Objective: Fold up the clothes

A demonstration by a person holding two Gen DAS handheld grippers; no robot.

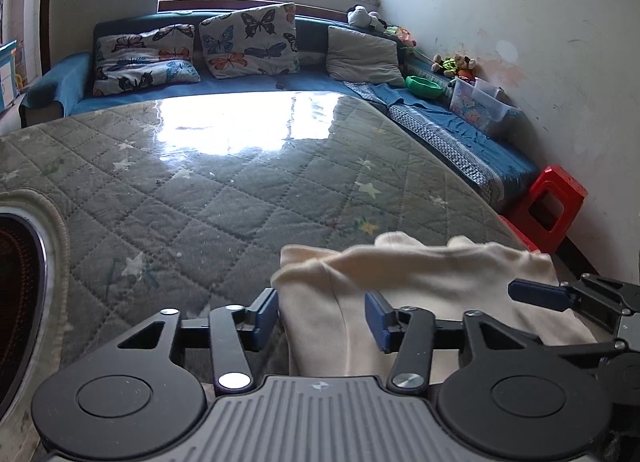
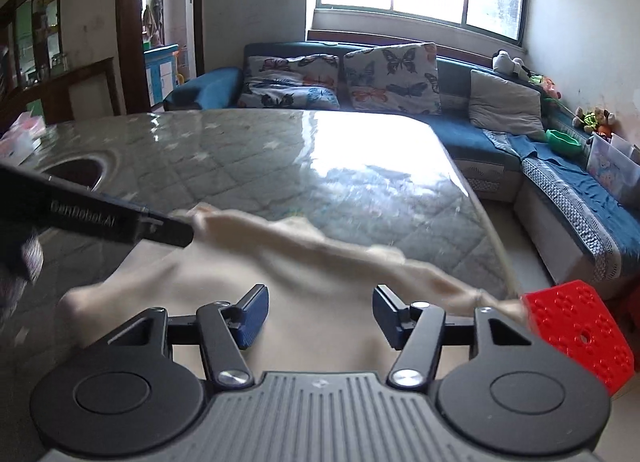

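— Left wrist view: we are seeing the left gripper (image 1: pixel 322 316) with its jaws standing wide, the cream garment (image 1: pixel 420 294) lying between and beyond them on the near right of the quilted table (image 1: pixel 200 190).

— Are we gripping it?

— Not with this one; nothing is pinched. From the right wrist, the right gripper (image 2: pixel 320 316) is also gaping wide over the garment (image 2: pixel 304 286). The cloth is blurring there, draping towards the red stool (image 2: pixel 576 334) at the table's right edge.

— And the sofa (image 1: pixel 248 84)?

— Sitting far off, beneath the window.
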